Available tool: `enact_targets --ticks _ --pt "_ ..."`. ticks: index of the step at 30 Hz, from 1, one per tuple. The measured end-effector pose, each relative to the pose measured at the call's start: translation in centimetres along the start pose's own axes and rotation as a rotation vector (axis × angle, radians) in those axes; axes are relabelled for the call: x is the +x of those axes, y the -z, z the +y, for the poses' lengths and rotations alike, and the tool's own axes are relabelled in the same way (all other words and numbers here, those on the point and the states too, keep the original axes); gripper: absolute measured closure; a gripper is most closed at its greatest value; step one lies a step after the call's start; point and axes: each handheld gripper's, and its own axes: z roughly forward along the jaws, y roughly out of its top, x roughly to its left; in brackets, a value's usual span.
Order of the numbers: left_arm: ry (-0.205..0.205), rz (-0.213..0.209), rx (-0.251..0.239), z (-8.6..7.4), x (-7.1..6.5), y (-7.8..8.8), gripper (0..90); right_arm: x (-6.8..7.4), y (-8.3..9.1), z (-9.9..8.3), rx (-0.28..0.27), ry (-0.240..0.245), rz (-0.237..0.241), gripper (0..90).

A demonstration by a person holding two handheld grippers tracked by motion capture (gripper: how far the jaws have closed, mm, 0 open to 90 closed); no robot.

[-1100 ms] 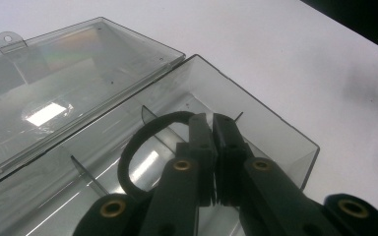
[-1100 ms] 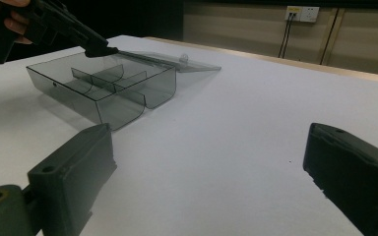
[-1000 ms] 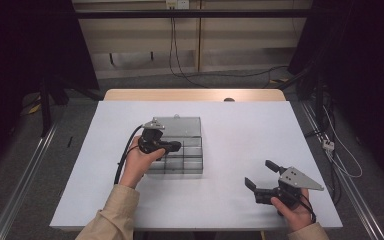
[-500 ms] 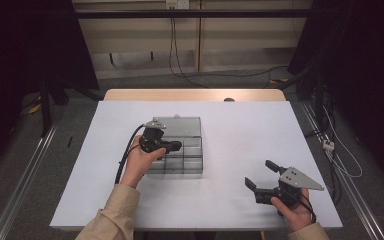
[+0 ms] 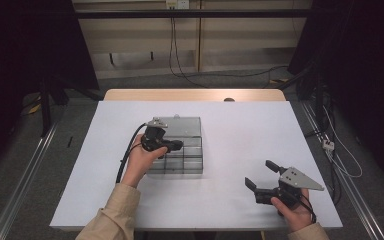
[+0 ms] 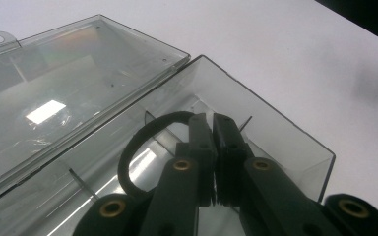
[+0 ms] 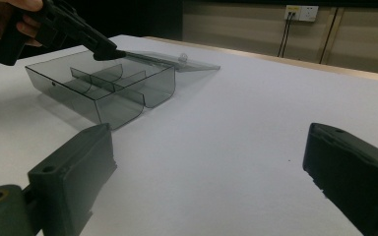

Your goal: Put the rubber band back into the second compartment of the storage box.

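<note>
- Over the box, lid already open: left gripper pinching a black loop, not dropped yet.
- Right of box: right gripper spread, idle.

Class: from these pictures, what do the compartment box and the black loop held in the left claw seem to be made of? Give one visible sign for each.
Box: probably hard, smoke-tinted clear plastic, glossy; the table shows through its walls and the open lid mirrors a light.
Loop: perhaps elastic fabric or rubber, matt; it curves softly without shine from the shut left claw. Its exact material can't be told.
</note>
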Motion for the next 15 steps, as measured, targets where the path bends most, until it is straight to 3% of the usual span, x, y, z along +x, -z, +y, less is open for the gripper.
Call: enact_targets --ticks 15 --pt "0.006 0.006 0.003 0.05 0.20 -0.35 87.3 0.01 0.01 -0.01 -0.001 0.000 0.000 5.1"
